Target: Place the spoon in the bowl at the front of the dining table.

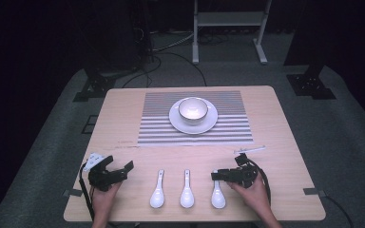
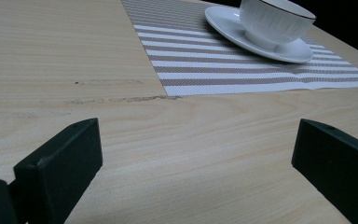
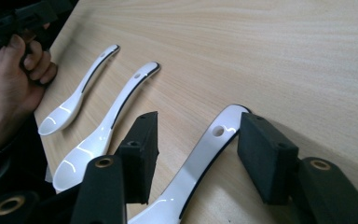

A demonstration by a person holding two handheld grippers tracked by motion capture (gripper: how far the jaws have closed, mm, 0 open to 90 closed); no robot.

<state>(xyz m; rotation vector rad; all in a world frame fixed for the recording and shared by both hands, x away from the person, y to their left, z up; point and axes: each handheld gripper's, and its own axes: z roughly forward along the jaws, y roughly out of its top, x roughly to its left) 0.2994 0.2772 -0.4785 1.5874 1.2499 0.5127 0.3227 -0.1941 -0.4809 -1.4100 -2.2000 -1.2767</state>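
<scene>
R gripper [image 3: 193, 156] fingers straddle spoon handle [image 3: 205, 156], not yet clamped.

R claw [image 3: 196, 154] open astride spoon handle [image 3: 214, 140]

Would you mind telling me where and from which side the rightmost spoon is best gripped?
Grip the rightmost spoon by its narrow handle, near the holed end, coming down from above. It lies flat with its wide bowl toward the person, so the slim handle probably suits a pinch across its width. The right claw already straddles it, open.
</scene>
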